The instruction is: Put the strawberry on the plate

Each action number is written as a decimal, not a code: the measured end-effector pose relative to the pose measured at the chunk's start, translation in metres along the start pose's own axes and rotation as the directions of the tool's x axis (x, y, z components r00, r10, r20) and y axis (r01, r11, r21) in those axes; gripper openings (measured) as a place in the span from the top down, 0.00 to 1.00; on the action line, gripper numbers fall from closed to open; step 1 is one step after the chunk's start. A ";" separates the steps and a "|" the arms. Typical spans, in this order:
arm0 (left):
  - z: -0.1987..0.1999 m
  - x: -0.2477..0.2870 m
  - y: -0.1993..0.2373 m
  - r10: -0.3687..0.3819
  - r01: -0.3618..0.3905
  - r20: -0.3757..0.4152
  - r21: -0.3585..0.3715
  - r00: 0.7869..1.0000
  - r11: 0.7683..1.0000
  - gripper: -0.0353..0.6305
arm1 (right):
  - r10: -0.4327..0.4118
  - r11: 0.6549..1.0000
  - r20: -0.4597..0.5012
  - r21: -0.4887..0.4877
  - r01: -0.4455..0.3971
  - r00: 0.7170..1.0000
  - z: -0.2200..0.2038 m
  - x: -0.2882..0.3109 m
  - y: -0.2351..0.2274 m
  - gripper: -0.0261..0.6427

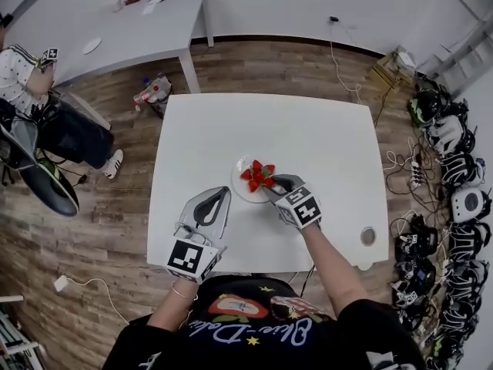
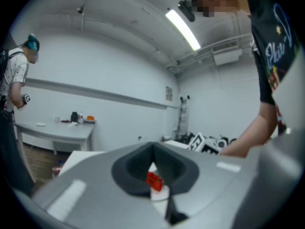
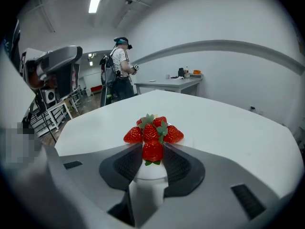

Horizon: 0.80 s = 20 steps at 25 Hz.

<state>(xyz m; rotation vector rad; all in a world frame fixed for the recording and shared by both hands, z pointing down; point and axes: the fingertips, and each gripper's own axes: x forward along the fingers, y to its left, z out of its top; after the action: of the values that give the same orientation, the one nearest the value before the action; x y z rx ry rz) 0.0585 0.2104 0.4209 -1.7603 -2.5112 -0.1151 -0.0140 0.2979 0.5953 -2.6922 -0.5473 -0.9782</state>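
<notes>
A white plate (image 1: 236, 183) sits mid-table with a pile of red strawberries (image 1: 257, 174) on it. My right gripper (image 1: 271, 185) reaches the plate's near right edge. In the right gripper view its jaws press both sides of one strawberry (image 3: 152, 151), held just over the plate (image 3: 151, 171) in front of the pile (image 3: 153, 129); the right gripper (image 3: 152, 149) is shut on it. My left gripper (image 1: 225, 191) hangs over the table left of the plate, tips together and nothing in them. Past the left gripper (image 2: 153, 149) a bit of the red pile (image 2: 154, 180) shows.
A small round metal disc (image 1: 368, 236) lies near the table's right front corner. A second white table (image 1: 115, 21) stands at the back left with a person (image 1: 23, 68) beside it. Headsets and cables (image 1: 454, 206) line the floor on the right.
</notes>
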 end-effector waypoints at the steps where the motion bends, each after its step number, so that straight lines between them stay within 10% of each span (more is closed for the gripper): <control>1: -0.001 0.000 0.000 0.001 -0.001 -0.004 -0.005 1.000 1.000 0.97 | -0.002 1.000 -0.004 -0.002 0.002 1.000 -0.001 0.000 0.000 0.75; 11: -0.010 0.007 0.003 -0.014 0.014 -0.011 -0.024 1.000 1.000 0.97 | -0.011 0.999 0.166 0.042 0.004 0.986 0.016 -0.025 -0.005 0.69; 16: -0.005 -0.002 -0.007 -0.011 0.011 -0.006 -0.016 1.000 1.000 0.97 | -0.112 0.962 0.466 0.271 -0.021 0.878 0.043 -0.100 -0.007 0.71; 20: -0.003 -0.004 -0.012 -0.019 0.019 -0.003 -0.003 1.000 1.000 0.97 | -0.139 0.948 0.526 0.316 -0.040 0.839 0.046 -0.132 0.003 0.93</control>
<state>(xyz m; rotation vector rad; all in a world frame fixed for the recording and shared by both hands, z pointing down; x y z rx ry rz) 0.0489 0.2021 0.4230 -1.7359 -2.5275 -0.1220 -0.0802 0.2753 0.4741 -2.6370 -0.8011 -0.0826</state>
